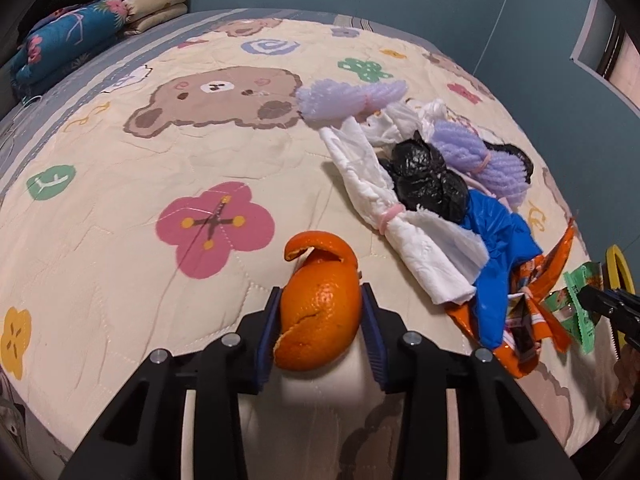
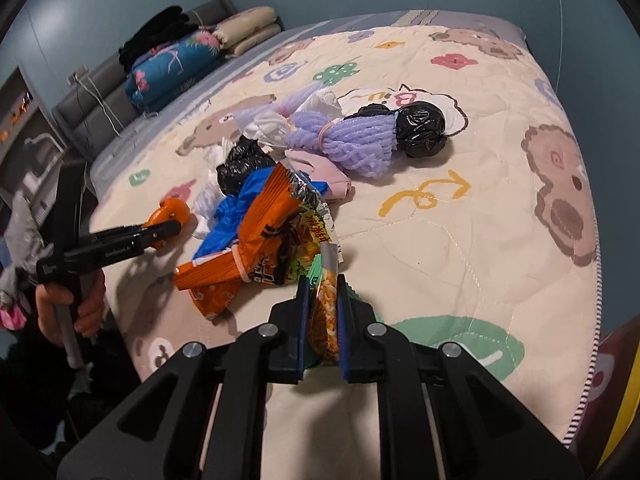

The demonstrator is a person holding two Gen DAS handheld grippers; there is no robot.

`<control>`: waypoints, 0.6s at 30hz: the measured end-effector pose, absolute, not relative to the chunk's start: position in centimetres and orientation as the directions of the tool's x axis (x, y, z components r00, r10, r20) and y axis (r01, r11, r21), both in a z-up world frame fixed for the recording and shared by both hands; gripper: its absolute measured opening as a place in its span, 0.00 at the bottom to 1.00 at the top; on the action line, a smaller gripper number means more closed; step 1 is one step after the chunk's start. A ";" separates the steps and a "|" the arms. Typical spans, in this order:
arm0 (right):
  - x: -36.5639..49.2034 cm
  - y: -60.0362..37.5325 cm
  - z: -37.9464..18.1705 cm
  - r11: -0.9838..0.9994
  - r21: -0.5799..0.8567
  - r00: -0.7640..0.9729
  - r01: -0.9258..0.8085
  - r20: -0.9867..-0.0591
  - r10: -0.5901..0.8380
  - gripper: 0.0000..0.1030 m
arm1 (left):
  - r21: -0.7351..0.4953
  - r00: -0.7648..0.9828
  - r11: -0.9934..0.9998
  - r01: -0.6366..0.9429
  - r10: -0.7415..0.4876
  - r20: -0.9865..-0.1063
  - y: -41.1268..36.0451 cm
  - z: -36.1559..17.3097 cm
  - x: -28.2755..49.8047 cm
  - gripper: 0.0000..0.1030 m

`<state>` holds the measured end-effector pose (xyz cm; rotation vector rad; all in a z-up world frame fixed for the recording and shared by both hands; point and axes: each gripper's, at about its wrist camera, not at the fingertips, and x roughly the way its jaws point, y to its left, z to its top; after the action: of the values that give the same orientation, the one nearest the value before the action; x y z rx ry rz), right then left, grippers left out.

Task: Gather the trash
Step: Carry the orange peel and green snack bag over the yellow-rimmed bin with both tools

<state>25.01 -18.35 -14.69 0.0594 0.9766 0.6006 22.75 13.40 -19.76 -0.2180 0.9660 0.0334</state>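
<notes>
My left gripper (image 1: 320, 294) is shut on an orange peel (image 1: 318, 320) and holds it just above the bed quilt (image 1: 120, 240); it also shows in the right wrist view (image 2: 170, 220). My right gripper (image 2: 323, 282) is shut on a green snack wrapper (image 2: 326, 316) at the near end of the trash pile. The pile holds an orange snack bag (image 2: 248, 240), a blue plastic bag (image 1: 496, 256), a black bag (image 1: 428, 180), white tissue (image 1: 400, 232) and purple foam netting (image 2: 352, 140). A second black bag (image 2: 420, 128) lies beside the netting.
Folded blankets and pillows (image 2: 176, 64) are stacked at the head of the bed. The quilt's edge (image 2: 596, 280) drops off at the right. A yellow object (image 1: 620, 276) shows at the right edge of the left wrist view.
</notes>
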 end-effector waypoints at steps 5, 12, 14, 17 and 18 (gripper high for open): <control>24.8 -19.9 -13.6 0.790 0.438 0.404 -0.429 -0.689 0.601 0.11 | -0.179 0.611 0.974 -0.139 -0.058 -0.790 13.3 -18.0 21.1 0.35; 23.5 -22.5 -10.7 0.738 0.533 0.451 -0.413 -0.584 0.675 0.11 | -0.191 0.675 0.977 -0.093 -0.079 -0.733 12.1 -14.5 19.0 0.35; 22.9 -23.2 -9.9 0.722 0.560 0.463 -0.406 -0.555 0.691 0.11 | -0.190 0.696 0.979 -0.072 -0.087 -0.713 11.5 -13.2 18.4 0.35; 21.9 -23.9 -8.9 0.711 0.571 0.481 -0.411 -0.527 0.701 0.11 | -0.185 0.721 0.982 -0.044 -0.097 -0.686 10.4 -11.5 17.9 0.35; 21.6 -24.1 -8.6 0.707 0.574 0.484 -0.413 -0.519 0.704 0.11 | -0.186 0.728 0.982 -0.035 -0.103 -0.678 10.1 -11.0 17.8 0.35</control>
<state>21.59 -24.12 -8.64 0.4012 0.8114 0.7028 17.81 10.07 -11.02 -0.1915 0.7559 -0.0380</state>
